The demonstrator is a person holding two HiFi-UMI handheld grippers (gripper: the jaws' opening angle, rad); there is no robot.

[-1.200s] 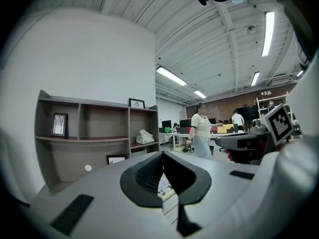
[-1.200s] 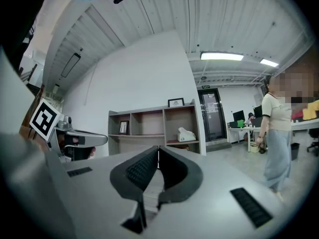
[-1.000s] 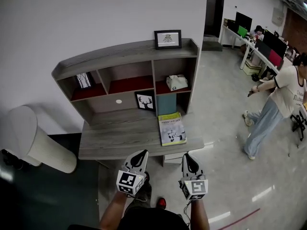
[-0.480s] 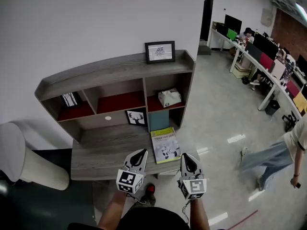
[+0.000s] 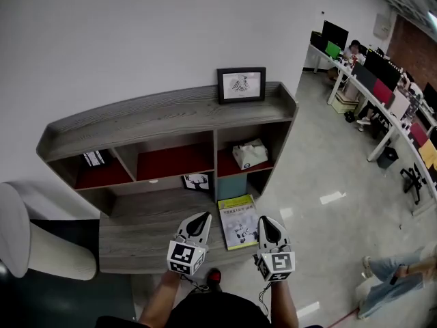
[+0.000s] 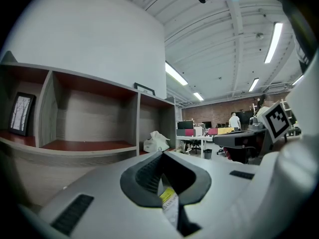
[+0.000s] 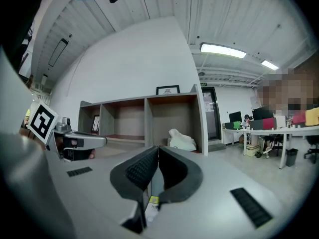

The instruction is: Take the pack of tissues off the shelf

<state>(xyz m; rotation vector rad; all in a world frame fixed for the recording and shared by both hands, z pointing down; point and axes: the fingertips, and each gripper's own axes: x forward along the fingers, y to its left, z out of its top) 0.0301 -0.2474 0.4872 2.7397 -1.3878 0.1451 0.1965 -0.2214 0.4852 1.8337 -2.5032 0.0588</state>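
The white pack of tissues (image 5: pixel 250 154) lies in the right-hand cubby of the grey wooden shelf (image 5: pixel 171 111), on its red floor. It also shows as a crumpled white pack of tissues (image 6: pixel 156 142) in the left gripper view, and as the pack of tissues (image 7: pixel 181 140) in the right gripper view. My left gripper (image 5: pixel 203 219) and right gripper (image 5: pixel 263 222) hover side by side at the desk's front edge, well short of the shelf. Both are shut with nothing between the jaws.
A framed picture (image 5: pixel 241 85) stands on the shelf top. A green booklet (image 5: pixel 238 221) lies on the desk (image 5: pixel 136 238) below the cubbies. A small deer picture (image 5: pixel 196 182) and another frame (image 5: pixel 93 158) sit lower down. Office desks with monitors (image 5: pixel 372 67) and people fill the right.
The view has swung, so the shelf sits more central and closer. A person at the right has walked mostly out of frame. Both grippers keep their place, shut.
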